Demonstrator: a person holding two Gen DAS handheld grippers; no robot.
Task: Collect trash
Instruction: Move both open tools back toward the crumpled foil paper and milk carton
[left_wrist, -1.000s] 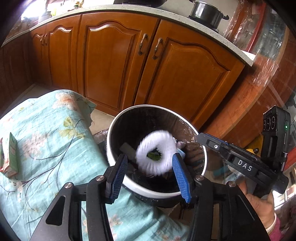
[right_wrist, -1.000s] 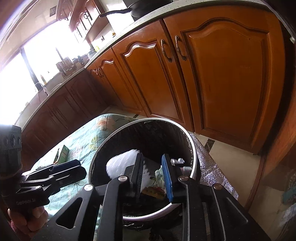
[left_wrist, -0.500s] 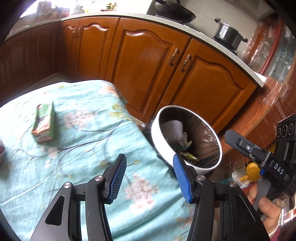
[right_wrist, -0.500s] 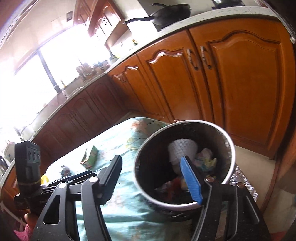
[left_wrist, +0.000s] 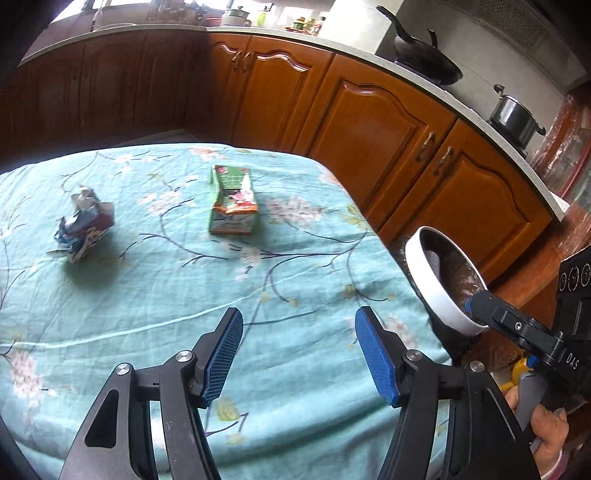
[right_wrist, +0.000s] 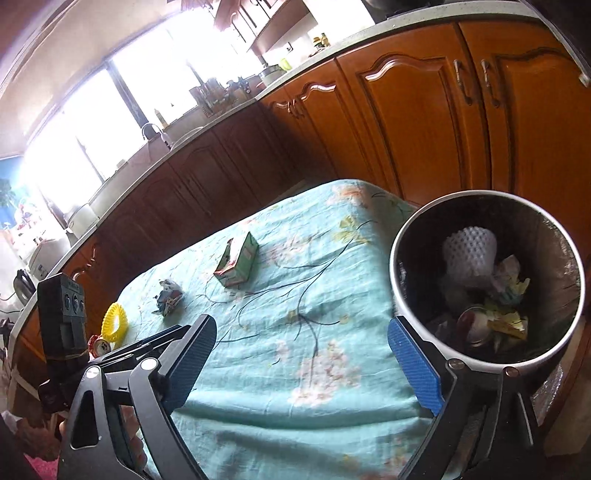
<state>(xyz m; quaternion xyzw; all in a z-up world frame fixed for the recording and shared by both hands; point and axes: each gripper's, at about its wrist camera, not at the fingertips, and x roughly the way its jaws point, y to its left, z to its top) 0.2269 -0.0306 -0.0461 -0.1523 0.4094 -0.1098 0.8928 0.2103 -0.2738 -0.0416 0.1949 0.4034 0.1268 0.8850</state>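
Note:
A green drink carton (left_wrist: 232, 201) lies on the teal flowered tablecloth (left_wrist: 155, 295); it also shows in the right wrist view (right_wrist: 238, 264). A crumpled wrapper (left_wrist: 83, 229) lies left of it, seen too in the right wrist view (right_wrist: 168, 297). The white-rimmed trash bin (right_wrist: 406, 295) stands off the table's right edge and holds a white foam net (right_wrist: 469, 251) and other scraps. My left gripper (left_wrist: 298, 358) is open and empty over the cloth. My right gripper (right_wrist: 301, 363) is open and empty beside the bin.
A yellow ring (right_wrist: 115, 323) and a small red item (right_wrist: 98, 345) lie at the table's left end. Wooden cabinets (left_wrist: 369, 122) run behind the table, with a pot (left_wrist: 513, 116) and wok (left_wrist: 428, 59) on the counter. The bin (left_wrist: 439, 295) sits close to the table corner.
The white foam net dropped into the bin. Both grippers drew back from the bin toward the table, the right one opened, and the carton and wrapper came into view.

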